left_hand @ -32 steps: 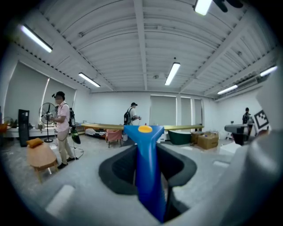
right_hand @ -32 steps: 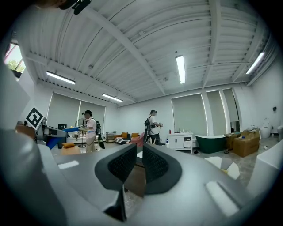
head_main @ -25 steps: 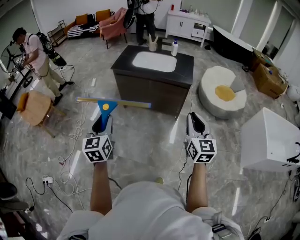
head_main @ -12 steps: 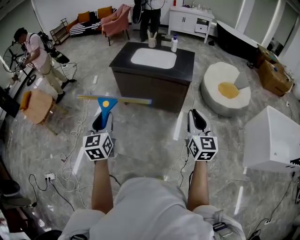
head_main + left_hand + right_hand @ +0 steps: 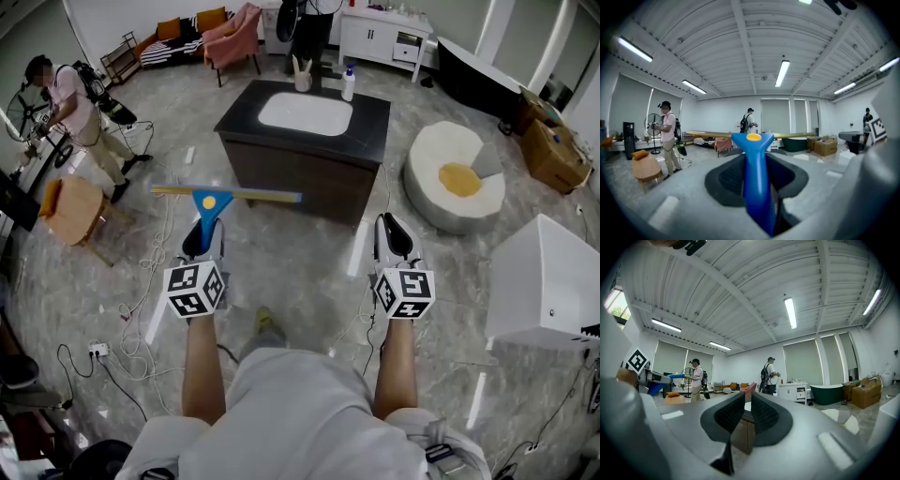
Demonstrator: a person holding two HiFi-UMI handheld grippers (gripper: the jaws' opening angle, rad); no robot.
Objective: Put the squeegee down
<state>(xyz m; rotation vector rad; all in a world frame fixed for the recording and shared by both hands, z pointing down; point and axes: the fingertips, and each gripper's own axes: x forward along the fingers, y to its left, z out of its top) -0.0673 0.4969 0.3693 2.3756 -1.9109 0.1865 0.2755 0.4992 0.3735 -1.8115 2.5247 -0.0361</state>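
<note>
l gripper [image 5: 203, 240] clamps squeegee [image 5: 214, 199] by its blue handle, blade crosswise ahead of jaws, off the floor. sink counter [image 5: 370, 112] lies fwd-right, near. r gripper [image 5: 394, 240] empty, jaws seemingly closed.

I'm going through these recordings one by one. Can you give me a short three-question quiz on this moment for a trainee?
1. Multiple choice: what is between the jaws of the left gripper?
A) a cloth
B) the blue handle of the squeegee
C) nothing
2. True or false: the right gripper also grips the squeegee.
3. Short answer: what is set into the top of the dark cabinet ahead of the person?

Key
1. B. The handle sits between the jaws, and the long blade lies crosswise beyond them.
2. False. Its jaws stand close together with nothing between them.
3. A white sink.
</note>
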